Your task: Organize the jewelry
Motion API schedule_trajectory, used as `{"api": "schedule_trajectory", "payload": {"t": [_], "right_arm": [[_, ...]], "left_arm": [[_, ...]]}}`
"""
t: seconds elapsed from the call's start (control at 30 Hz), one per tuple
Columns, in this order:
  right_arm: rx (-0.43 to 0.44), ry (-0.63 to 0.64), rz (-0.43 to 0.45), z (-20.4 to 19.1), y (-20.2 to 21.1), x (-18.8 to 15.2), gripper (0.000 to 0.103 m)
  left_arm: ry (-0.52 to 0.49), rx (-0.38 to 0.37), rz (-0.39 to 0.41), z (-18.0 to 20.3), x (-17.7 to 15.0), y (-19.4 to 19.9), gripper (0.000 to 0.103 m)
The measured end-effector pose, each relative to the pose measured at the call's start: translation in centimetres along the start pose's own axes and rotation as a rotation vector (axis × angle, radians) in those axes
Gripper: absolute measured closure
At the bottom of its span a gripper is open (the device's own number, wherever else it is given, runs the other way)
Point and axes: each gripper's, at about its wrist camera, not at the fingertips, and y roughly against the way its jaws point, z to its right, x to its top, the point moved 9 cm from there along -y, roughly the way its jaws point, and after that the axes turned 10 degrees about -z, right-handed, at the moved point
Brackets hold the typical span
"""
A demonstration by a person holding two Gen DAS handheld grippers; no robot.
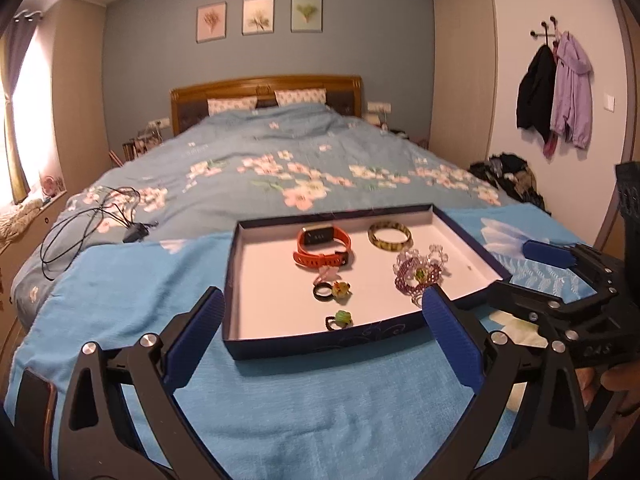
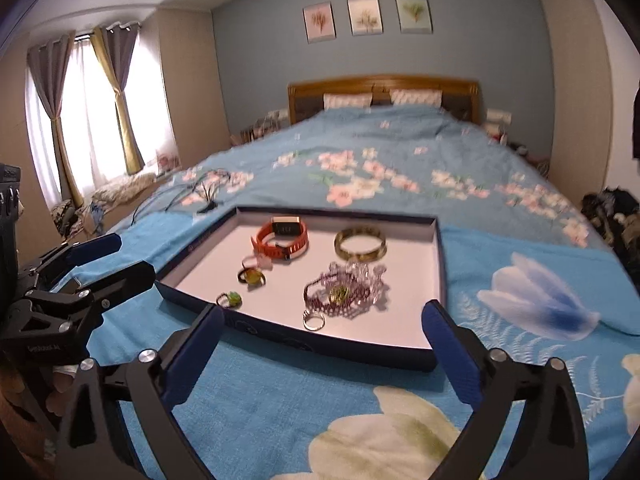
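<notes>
left wrist view: left tongs [image 1: 322, 322] spread, empty, before the box tray [image 1: 320, 346] on the bed. right tongs [image 2: 322, 330] likewise spread, empty. watch [image 1: 323, 246], bangle [image 1: 389, 234], rings, bead bracelets lie loosely inside; sorting judged unfinished.

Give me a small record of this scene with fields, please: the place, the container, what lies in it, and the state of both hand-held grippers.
place: bed with a blue cloth spread over its near end
container: shallow open box lying on the cloth
contents: orange watch, yellow-green bangle, purple bead bracelet, clear bead bracelet, several rings, among them a silver ring
left hand-held gripper: open, holding nothing, in front of the box
right hand-held gripper: open, holding nothing, in front of the box
</notes>
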Motion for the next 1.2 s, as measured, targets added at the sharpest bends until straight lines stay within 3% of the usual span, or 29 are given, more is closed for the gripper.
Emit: {"api": "schedule_trajectory", "payload": {"t": [0.47, 0.83, 1.2], "right_arm": [[-0.080, 0.014, 0.177, -1.4, 4.6, -0.9, 0.007], [-0.108, 0.021, 0.212, -1.9, 6.2, -1.4, 0.007], [-0.123, 0.012, 0.213, -2.0, 6.6, -1.6, 0.007]], "left_arm": [[0.047, 0.077, 0.185, -1.1, -1.8, 7.5, 0.006], [0.062, 0.125, 0.248, -0.9, -2.2, 10.1, 0.006], [0.065, 0.121, 0.279, -0.5, -2.1, 11.3, 0.006]]}}
